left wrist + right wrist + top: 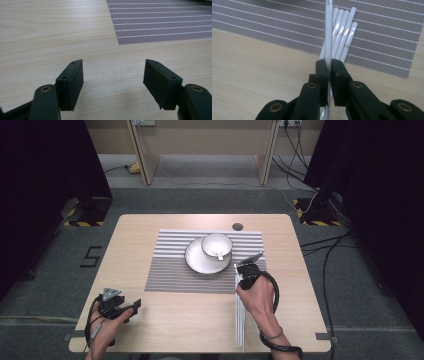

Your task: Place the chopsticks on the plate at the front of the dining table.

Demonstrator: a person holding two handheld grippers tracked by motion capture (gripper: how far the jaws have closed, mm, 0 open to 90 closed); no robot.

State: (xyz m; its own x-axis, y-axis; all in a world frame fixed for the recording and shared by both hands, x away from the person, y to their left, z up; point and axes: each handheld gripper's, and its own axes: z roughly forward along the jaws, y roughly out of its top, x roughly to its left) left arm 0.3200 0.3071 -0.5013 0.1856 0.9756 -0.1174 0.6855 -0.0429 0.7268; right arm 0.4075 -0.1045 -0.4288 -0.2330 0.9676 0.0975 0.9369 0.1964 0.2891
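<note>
My right gripper point(328, 65) is shut on one long white stick point(328, 30), which runs up between its pads and angles over the others. Several more white sticks point(343, 32) lie side by side below it, their ends on the striped placemat point(262, 22). From above, the right gripper point(244, 269) is at the mat's right edge, with the bundle of sticks point(240, 320) running back toward the table's front edge. My left gripper point(113, 75) is open over bare wood, nothing between its jaws; it rests near the front left corner point(134, 304).
A white cup point(216, 245) with a spoon in it sits on a white saucer point(197, 262) in the middle of the placemat point(170, 275). The wooden table point(140, 235) has a small round hole point(237, 226) at its far edge. Cables trail on the floor to the right.
</note>
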